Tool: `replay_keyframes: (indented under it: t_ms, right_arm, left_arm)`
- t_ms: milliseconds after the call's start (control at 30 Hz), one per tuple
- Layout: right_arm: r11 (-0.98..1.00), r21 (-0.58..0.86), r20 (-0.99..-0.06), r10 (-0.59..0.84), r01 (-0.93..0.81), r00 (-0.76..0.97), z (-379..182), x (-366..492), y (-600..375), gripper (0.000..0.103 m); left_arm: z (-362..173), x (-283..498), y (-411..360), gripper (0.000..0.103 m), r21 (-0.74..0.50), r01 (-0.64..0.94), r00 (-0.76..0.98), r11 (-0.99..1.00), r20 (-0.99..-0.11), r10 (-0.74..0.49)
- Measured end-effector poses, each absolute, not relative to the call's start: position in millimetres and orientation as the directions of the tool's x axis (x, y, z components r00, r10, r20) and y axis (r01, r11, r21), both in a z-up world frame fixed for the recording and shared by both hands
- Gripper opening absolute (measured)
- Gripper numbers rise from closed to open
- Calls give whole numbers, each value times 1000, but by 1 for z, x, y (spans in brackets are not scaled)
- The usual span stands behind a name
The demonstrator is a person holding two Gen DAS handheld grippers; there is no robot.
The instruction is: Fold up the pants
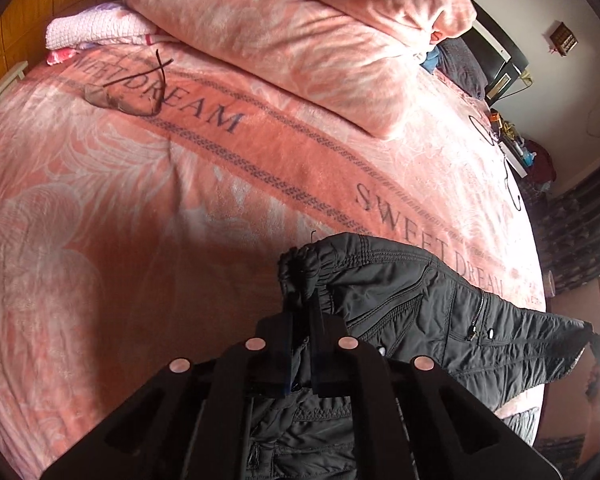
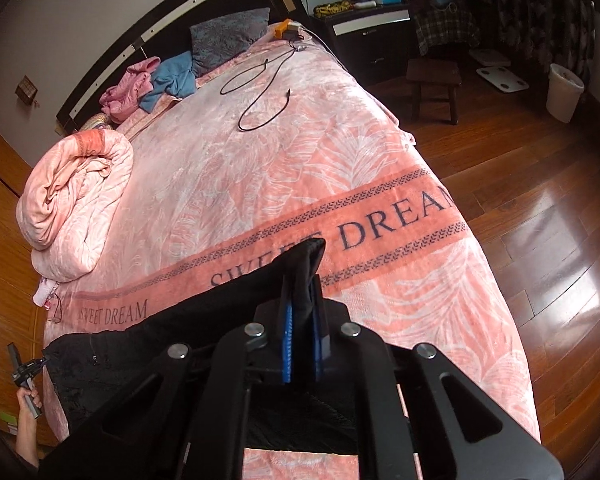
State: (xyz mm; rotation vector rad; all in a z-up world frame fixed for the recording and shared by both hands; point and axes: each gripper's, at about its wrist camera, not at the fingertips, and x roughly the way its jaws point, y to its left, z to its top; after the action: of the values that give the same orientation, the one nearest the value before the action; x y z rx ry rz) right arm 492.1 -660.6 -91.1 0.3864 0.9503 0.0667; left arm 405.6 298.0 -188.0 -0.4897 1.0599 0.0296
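— Two corners of the black quilted nylon pants [image 1: 420,292] were pinched, one by each tool, above the pink "SWEET DREAM" fleece blanket [image 1: 180,184]?

— Yes. Left gripper [image 1: 303,304] was clamped on the gathered waistband; right gripper [image 2: 303,280] was clamped on a fabric edge toward three o'clock.

— Advice?

— Keep the span taut and level so the fold lands square. Both tools pitched steeply down, toward twelve o'clock.

One pair of pants [image 1: 440,312], two tools, one rolled quilt [image 2: 72,204], one stool [image 2: 434,80].
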Motion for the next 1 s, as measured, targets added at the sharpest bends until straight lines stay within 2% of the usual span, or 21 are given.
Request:
replay_keyframes:
  t_ms: [233,500,1000]
  right_arm:
    - [920,367,-744,204,135,636,-65,407,-673,6]
    - [889,414,-724,192,195,663,-86,309,-688,6]
    - [839,473,-707,178,269,684,-111,191,-694,6]
  left_arm:
    - [-151,363,301,6,-433,-207,577,878,-778,-248]
    - [-132,304,306,6,-475,-195,622,858,-737,-266]
    - [-139,233,315,6,-493,-211,635,844,-725,-266]
